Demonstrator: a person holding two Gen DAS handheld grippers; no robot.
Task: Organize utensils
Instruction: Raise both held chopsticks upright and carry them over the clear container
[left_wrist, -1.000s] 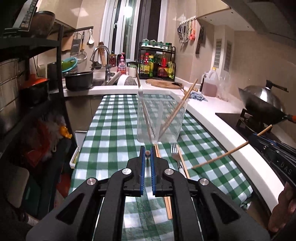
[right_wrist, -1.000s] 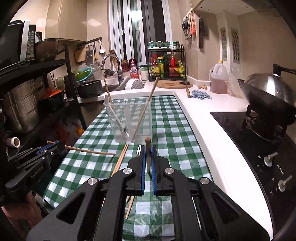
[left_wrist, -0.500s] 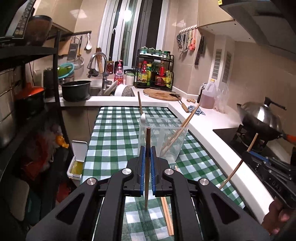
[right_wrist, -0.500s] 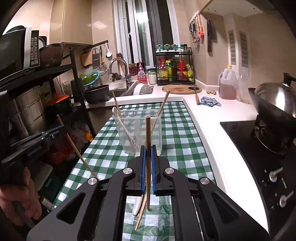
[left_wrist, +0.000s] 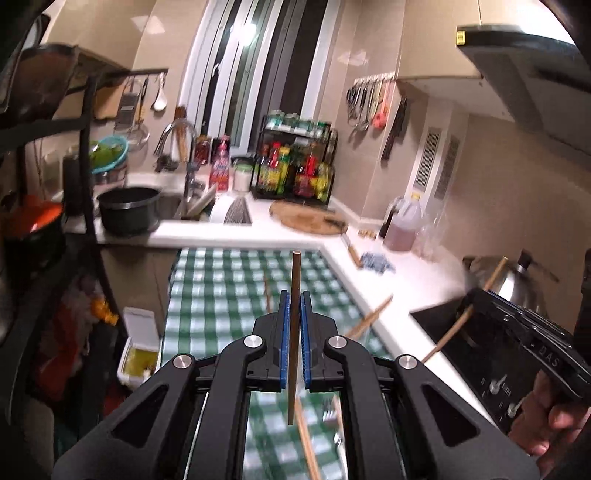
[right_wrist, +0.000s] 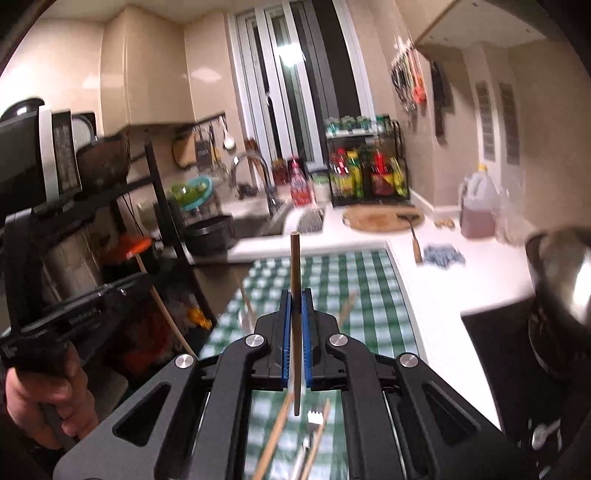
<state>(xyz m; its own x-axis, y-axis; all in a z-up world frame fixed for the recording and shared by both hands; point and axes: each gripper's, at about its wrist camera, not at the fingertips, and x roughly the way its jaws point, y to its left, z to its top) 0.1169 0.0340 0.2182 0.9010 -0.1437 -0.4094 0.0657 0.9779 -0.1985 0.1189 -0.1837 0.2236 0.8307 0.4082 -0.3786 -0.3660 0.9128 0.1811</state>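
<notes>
Since both sticks are clamped, advice runs outward from the clear holder:
Left tongs (left_wrist: 294, 325): closed on an upright chopstick (left_wrist: 294, 295), above the holder's near side.
Right tongs (right_wrist: 295, 325): closed on a second chopstick (right_wrist: 294, 280), likewise upright.
Loose pieces: a fork (right_wrist: 314, 424) and more sticks lie on the checked counter (right_wrist: 369, 280) before the holder.
Clear holder (left_wrist: 354, 325): beyond the tongs, mostly hidden; lower one tip at a time, clear of the sticks leaning inside.
Release: probably only once a tip is well inside.
</notes>
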